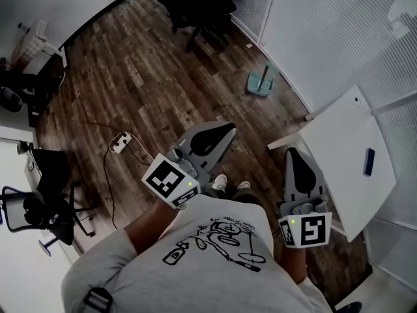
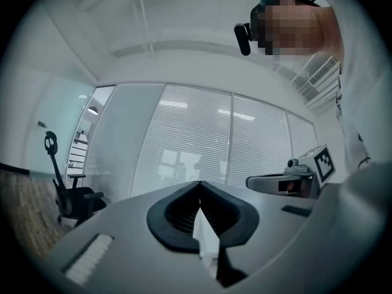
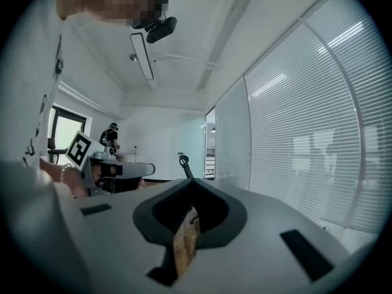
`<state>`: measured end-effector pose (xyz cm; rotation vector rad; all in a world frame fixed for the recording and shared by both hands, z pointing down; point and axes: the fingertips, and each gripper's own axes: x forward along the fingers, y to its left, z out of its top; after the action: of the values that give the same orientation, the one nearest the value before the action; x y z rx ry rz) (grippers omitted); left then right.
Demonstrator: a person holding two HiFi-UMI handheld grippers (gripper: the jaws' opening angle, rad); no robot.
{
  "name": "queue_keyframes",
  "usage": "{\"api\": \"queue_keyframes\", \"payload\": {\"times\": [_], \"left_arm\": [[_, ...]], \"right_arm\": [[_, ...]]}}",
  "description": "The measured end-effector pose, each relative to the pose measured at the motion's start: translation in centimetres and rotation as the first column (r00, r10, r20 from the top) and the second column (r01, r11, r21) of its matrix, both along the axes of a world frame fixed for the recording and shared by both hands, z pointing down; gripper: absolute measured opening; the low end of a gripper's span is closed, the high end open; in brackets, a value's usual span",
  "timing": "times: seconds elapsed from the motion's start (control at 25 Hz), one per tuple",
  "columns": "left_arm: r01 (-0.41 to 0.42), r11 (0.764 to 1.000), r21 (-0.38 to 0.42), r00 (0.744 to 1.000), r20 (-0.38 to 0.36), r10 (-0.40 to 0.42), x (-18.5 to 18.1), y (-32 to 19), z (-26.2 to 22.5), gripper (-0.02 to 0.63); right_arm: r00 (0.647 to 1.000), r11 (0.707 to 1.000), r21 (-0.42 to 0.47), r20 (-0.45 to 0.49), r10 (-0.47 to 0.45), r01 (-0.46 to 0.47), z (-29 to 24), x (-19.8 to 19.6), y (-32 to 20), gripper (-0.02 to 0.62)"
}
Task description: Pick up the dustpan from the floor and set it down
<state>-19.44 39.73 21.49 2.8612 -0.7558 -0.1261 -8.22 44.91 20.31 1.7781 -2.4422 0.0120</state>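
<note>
T-shirt [image 1: 215, 240] nearest; beyond it left gripper [image 1: 221, 133] and right gripper [image 1: 292, 154], both claws pressed together, empty; the dustpan [image 1: 260, 83] stands well off at the floor [image 1: 130, 77] edge under the blinds [image 1: 326, 31]: I'd walk over, spread one claw, then stoop for its upright handle [image 1: 266, 72]

Head view steeply downward; both gripper views level, toward window blinds [image 2: 202, 139].

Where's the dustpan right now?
In the head view the dustpan sits on the wood floor, upper right of centre, beside the wall of blinds, between the black office chair and the white table.
</note>
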Motion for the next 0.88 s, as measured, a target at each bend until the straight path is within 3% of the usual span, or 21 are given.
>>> {"api": "queue_keyframes", "payload": {"times": [0.52,0.68,0.88], "left_arm": [[0.07,0.996,-0.046,0.997,0.017,-0.07,-1.0,-4.2,2.1,0.002],[0.083,0.995,-0.051,0.996,0.021,-0.082,0.9,-6.6,2.3,0.002],[0.061,0.997,-0.054,0.998,0.024,-0.06,6.0,-10.4,2.3,0.002]], "right_arm": [[0.998,0.998,-0.055,0.059,-0.027,0.03,2.4,0.3,-5.3,0.006],[0.997,0.998,-0.053,0.068,-0.034,0.038,2.4,2.4,-7.9,0.006],[0.997,0.998,-0.053,0.069,-0.02,0.023,2.3,7.2,-11.8,0.006]]}}
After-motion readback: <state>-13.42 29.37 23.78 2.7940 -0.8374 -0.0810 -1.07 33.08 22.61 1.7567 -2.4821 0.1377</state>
